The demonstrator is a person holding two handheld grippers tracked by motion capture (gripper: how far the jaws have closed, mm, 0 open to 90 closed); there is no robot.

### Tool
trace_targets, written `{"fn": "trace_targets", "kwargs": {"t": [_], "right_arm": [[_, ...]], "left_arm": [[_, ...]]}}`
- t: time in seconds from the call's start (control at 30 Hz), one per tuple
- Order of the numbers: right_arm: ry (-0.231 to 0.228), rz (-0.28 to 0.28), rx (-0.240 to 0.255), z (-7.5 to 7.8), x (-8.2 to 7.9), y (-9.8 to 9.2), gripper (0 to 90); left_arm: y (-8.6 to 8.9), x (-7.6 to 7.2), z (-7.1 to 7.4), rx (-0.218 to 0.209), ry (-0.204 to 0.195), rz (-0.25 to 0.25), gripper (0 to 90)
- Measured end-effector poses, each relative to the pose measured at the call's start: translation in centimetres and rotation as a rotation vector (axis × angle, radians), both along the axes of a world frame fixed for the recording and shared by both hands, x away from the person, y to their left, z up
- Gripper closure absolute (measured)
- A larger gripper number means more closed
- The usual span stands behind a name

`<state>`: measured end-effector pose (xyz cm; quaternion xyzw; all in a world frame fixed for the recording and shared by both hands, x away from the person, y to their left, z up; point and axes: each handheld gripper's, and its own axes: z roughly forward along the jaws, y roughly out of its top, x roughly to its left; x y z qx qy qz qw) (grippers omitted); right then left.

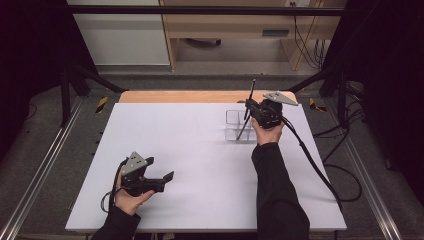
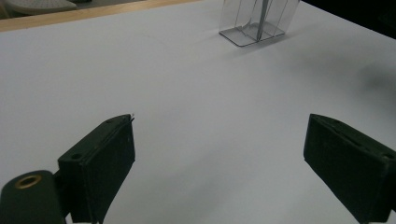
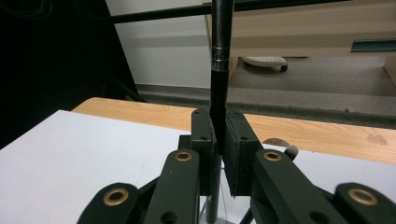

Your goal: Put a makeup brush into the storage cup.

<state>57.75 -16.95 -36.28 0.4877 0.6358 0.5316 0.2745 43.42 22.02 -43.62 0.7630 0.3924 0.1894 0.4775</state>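
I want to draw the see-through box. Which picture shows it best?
The left gripper view: the clear box sits near and unblocked, its inner walls visible, though its top is cut off. The high view shows the whole box, small, beside the right gripper. The right gripper view gives just a sliver.

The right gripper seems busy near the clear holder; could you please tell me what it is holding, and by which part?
The right gripper is shut on a slim black pen, clamped around mid-shaft, its lower end in the clear holder. The left gripper holds nothing.
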Motion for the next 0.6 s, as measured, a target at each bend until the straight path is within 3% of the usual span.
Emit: {"fn": "trace_targets", "kwargs": {"t": [0.6], "right_arm": [[0.027, -0.014, -0.022, -1.5, 1.2, 0.7, 84.0]], "left_arm": [[0.0, 0.0, 0.0, 0.003, 0.0, 0.0, 8.2]]}}
